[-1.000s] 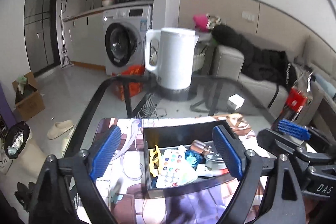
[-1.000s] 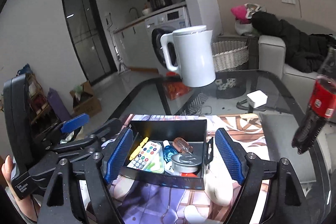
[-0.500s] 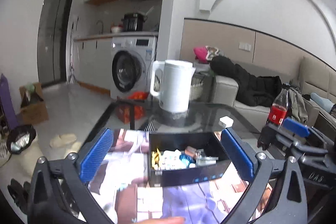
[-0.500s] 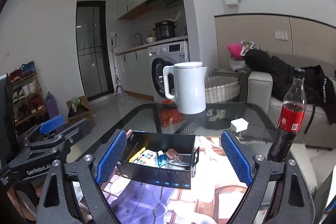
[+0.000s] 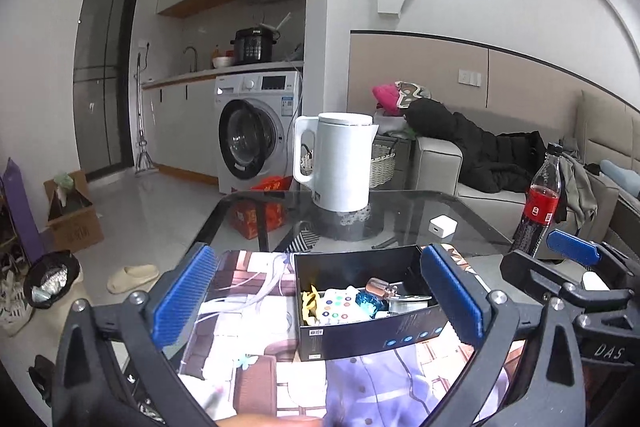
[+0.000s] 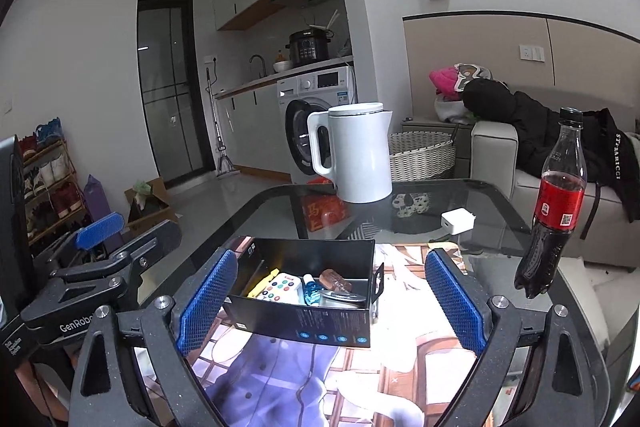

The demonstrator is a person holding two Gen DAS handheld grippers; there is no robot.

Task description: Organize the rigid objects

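Nearest, the left gripper (image 5: 318, 301) and the right gripper (image 6: 330, 301) hang side by side over the near edge of the dark glass table (image 6: 500, 203), each with its blue-padded jaws spread wide and clamped on nothing; both pairs have just been opening, the right one within the last half second too. A fingertip shows at the bottom edge of the left wrist view. Under them a printed mat with a purple and brown cartoon picture (image 6: 304, 379) covers the near part of the table. On that mat, a little beyond the fingertips and touched by neither gripper, sits the open black cardboard box with blue dots on its front (image 5: 376, 335). Inside it lie the gathered rigid pieces: a yellow plastic piece (image 5: 309, 303) at the left wall, a white remote with coloured buttons (image 6: 282, 287) beside it, a small blue bottle (image 6: 310, 293), a brownish clear-handled tool (image 6: 335, 279) and a metal tin (image 5: 408, 303) towards the right wall. Beyond the mat, on bare glass, a small white charger cube (image 6: 457, 218) lies right of centre. A cola bottle with a red label (image 6: 558, 203) stands upright near the right edge. At the far edge stands a tall white electric kettle (image 6: 360, 155), handle to the left.
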